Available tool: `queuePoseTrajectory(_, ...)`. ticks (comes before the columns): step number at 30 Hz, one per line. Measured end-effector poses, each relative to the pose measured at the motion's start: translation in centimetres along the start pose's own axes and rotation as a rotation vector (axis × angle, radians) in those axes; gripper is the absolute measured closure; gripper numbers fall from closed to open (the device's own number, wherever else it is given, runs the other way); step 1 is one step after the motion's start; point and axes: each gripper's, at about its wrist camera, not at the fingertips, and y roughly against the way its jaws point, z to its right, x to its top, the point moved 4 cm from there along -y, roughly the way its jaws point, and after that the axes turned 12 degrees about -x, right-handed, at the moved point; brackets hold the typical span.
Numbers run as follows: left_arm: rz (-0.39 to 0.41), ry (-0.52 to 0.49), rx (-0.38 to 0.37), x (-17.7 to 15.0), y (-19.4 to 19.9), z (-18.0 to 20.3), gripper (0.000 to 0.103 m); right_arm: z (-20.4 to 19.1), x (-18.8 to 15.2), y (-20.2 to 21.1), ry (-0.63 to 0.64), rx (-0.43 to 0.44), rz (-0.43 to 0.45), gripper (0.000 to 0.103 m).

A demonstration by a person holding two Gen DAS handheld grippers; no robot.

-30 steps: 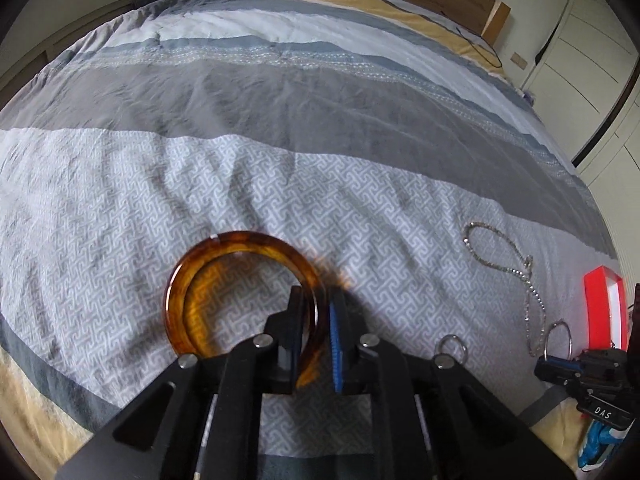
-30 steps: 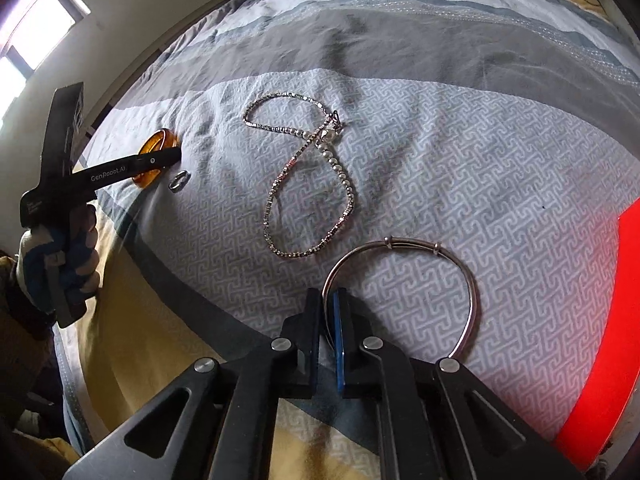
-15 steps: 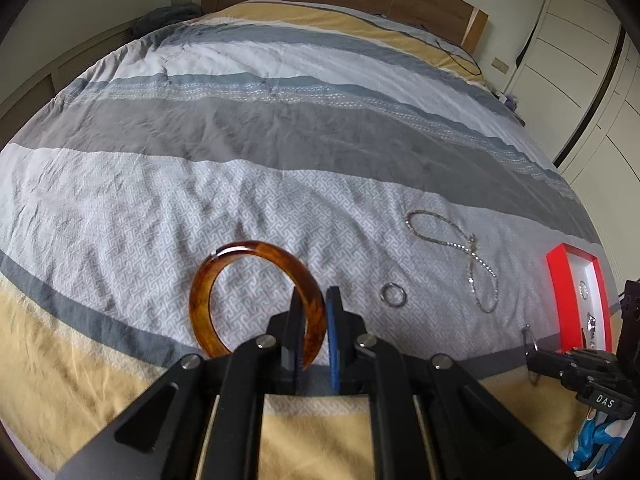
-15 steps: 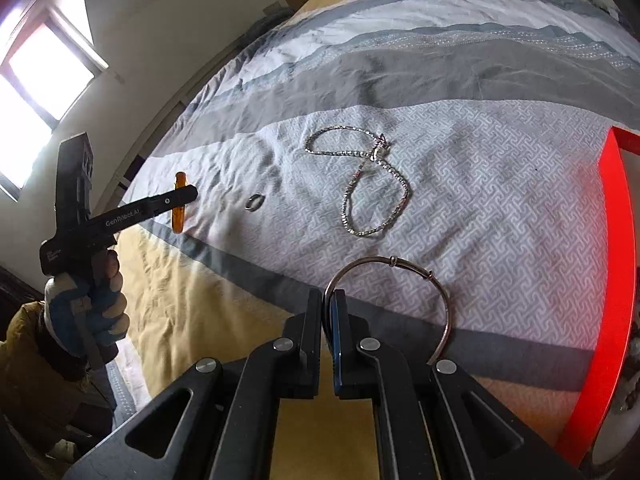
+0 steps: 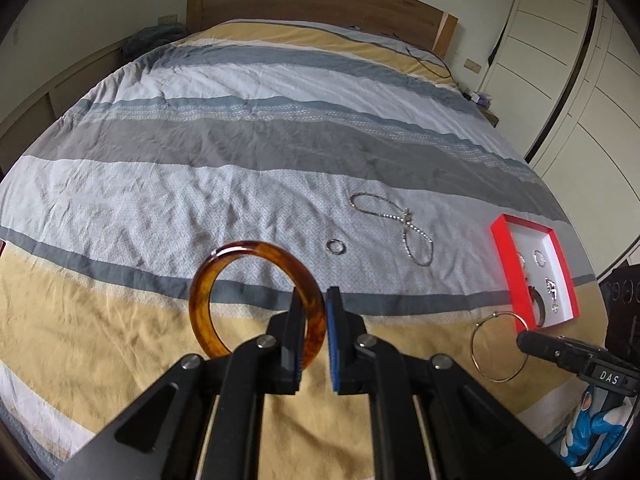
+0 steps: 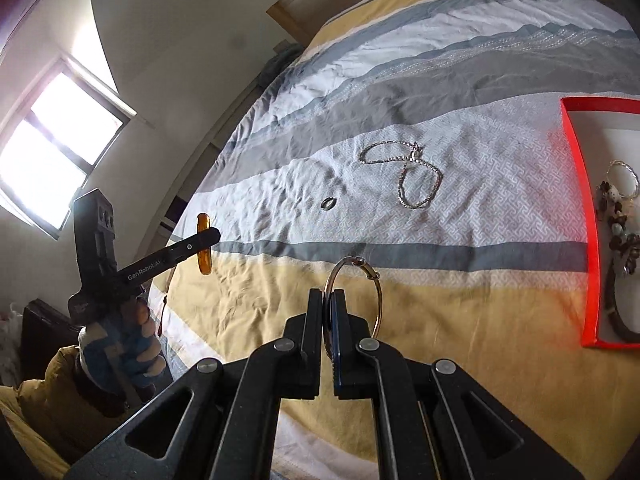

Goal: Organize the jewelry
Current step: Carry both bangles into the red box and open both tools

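Observation:
My left gripper [image 5: 314, 300] is shut on an amber bangle [image 5: 208, 276] and holds it in the air above the bed's near edge; it shows edge-on in the right wrist view [image 6: 204, 250]. My right gripper [image 6: 328, 300] is shut on a thin silver bangle [image 6: 376, 292], also lifted; it shows in the left wrist view [image 5: 498, 346]. A silver chain necklace [image 5: 394, 224] [image 6: 408, 176] and a small silver ring [image 5: 335, 246] [image 6: 329, 203] lie on the bedspread. A red jewelry tray [image 5: 504, 264] [image 6: 580, 184] with several pieces inside sits at the right.
The bed is covered with a striped grey, white and yellow spread [image 5: 240, 152]. A wooden headboard [image 5: 320, 0] is at the far end. White wardrobe doors [image 5: 580, 60] stand to the right. A window [image 6: 52, 148] is on the left wall.
Both grippers have lifted their bangles off the bed and pulled back toward the near edge. The necklace and the ring have stayed where they were.

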Motion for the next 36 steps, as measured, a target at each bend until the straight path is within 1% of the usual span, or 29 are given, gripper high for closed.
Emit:
queuePoseTrajectory(6, 0.007, -0.047, -0.038, -1.1, 1.8, 4.2, 0.094, -0.3, -1.6, 4.0, -0.024, 0.020, 0.055, 0.099)
queuePoseTrajectory(10, -0.002, -0.076, -0.069, -1.4, 1.7, 7.1, 0.094, 0.3, -2.1, 6.5, -0.042, 0.018, 0.101, 0.099)
queuePoseTrajectory(15, -0.012, -0.134, -0.117, -1.3, 0.8, 11.8, 0.094, 2.7, -2.1, 9.9, -0.067, -0.011, 0.159, 0.099)
queuePoseTrajectory(18, -0.024, -0.165, -0.154, -0.9, -0.5, 14.9, 0.094, 4.8, -1.5, 11.9, -0.079, -0.046, 0.194, 0.099)
queuePoseTrajectory(24, -0.059, -0.248, -0.217, 0.4, -4.9, 21.9, 0.094, 10.3, 0.6, 14.9, -0.107, -0.138, 0.247, 0.099)
queuePoseTrajectory(28, -0.086, -0.295, -0.245, 1.4, -9.1, 26.1, 0.094, 14.5, 2.4, 16.0, -0.134, -0.200, 0.270, 0.099)
queuePoseTrajectory(32, -0.117, -0.313, -0.266, 2.4, -13.6, 29.4, 0.094, 18.8, 4.6, 15.8, -0.153, -0.266, 0.278, 0.099)
queuePoseTrajectory(36, -0.143, -0.347, -0.260, 3.1, -18.2, 31.9, 0.094, 22.2, 6.7, 14.5, -0.144, -0.334, 0.272, 0.099)
